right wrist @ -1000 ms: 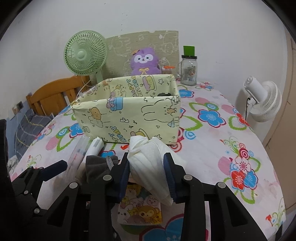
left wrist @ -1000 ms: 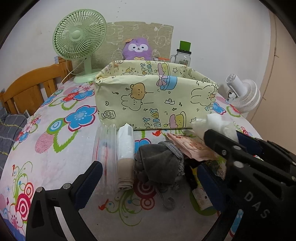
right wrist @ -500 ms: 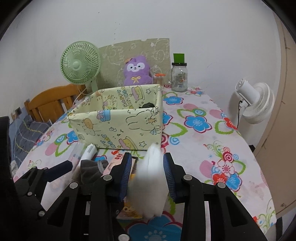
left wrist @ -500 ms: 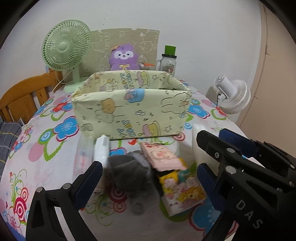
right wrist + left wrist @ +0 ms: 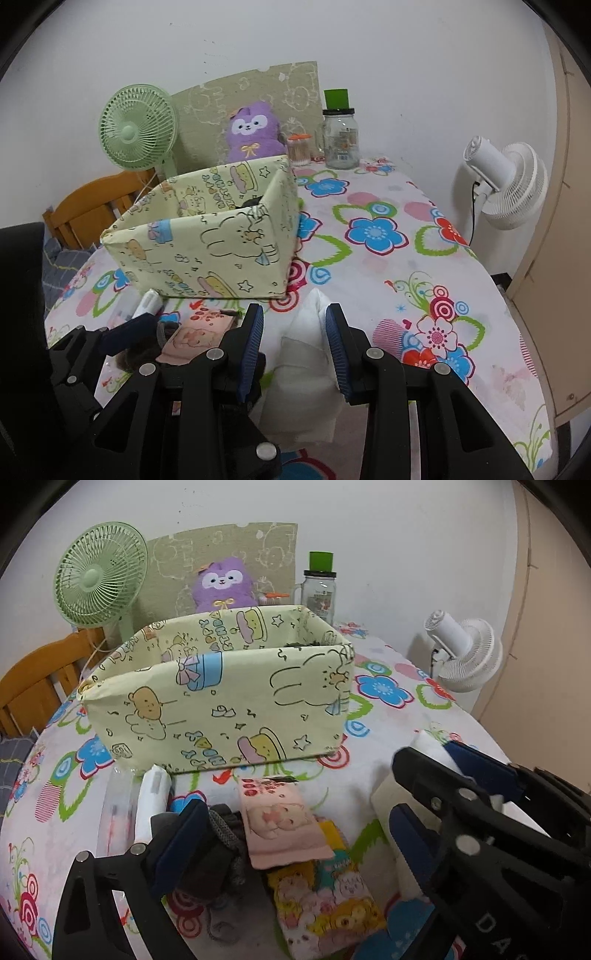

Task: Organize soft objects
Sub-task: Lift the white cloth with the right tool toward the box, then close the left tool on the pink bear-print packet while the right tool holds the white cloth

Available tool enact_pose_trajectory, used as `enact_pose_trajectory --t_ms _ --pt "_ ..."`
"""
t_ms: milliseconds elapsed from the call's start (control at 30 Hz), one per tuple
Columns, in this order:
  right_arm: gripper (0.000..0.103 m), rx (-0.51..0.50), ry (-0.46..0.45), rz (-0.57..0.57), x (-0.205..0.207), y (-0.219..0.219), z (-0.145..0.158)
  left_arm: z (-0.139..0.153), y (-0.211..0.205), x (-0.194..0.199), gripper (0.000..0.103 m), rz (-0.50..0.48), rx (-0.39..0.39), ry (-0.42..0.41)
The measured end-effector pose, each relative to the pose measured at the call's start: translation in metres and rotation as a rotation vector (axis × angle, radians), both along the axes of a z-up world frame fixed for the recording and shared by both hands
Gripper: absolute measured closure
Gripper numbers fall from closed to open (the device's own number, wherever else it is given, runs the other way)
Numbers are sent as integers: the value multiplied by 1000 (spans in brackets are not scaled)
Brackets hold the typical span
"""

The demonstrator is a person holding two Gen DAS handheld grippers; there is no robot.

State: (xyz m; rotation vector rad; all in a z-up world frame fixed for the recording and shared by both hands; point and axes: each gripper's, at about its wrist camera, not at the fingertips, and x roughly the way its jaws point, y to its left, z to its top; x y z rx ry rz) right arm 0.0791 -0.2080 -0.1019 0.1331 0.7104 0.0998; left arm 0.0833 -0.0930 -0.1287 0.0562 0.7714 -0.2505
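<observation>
White cloth (image 5: 306, 369) pinched in right claw (image 5: 295, 350); left claw (image 5: 295, 834) wide, closing slightly, empty.

Soft, even indoor light fills both views, with no glare and only faint shadows under the pale yellow cartoon-print fabric box (image 5: 221, 698). The fisheye lens bends the plain white wall (image 5: 369, 55) and darkens every corner. The near black gripper frames look slightly soft.
</observation>
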Motion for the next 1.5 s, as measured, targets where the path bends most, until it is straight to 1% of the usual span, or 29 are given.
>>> enact_pose_trajectory --t_ms 33,200,333,467,533,567,667,700,833,933,1000,1033,1067,1200,1300,1500 --pt "64 5 0 -1 1 -1 0 -1 -1 2 7 8 7 -4" --pt "64 35 17 -13 9 -6 -6 -4 -3 14 9 36 27 1" --pt "61 84 70 -6 18 -9 -18 -8 -2 19 17 57 59 -5" --pt "61 82 82 -1 22 -5 -25 -11 -4 19 26 56 111 -20" --pt "61 79 80 2 23 -3 -25 -11 -4 18 32 59 118 -25" --pt "62 77 78 9 23 -2 -24 -11 -3 18 34 64 119 -28" --pt "70 71 71 21 24 2 -23 -10 0 18 39 72 119 -33" --pt "73 71 69 23 24 3 -22 -10 0 17 39 72 122 -36" --pt "80 56 58 30 23 5 -19 -8 1 14 39 70 117 -39" --pt "83 56 56 32 22 4 -17 -6 0 13 36 63 118 -44" --pt "85 60 49 29 21 3 -15 -3 -1 12 32 57 116 -45" --pt "85 61 47 28 21 2 -13 -2 -2 11 27 57 114 -48" --pt "85 60 43 26 21 2 -12 0 -3 11 26 57 113 -51" --pt "86 55 32 17 20 -4 -5 6 -8 10 26 42 104 -64" --pt "86 59 30 6 22 -9 -3 8 -12 12 23 37 100 -66" --pt "86 57 39 -6 31 -17 -5 5 -19 25 23 38 63 -34"
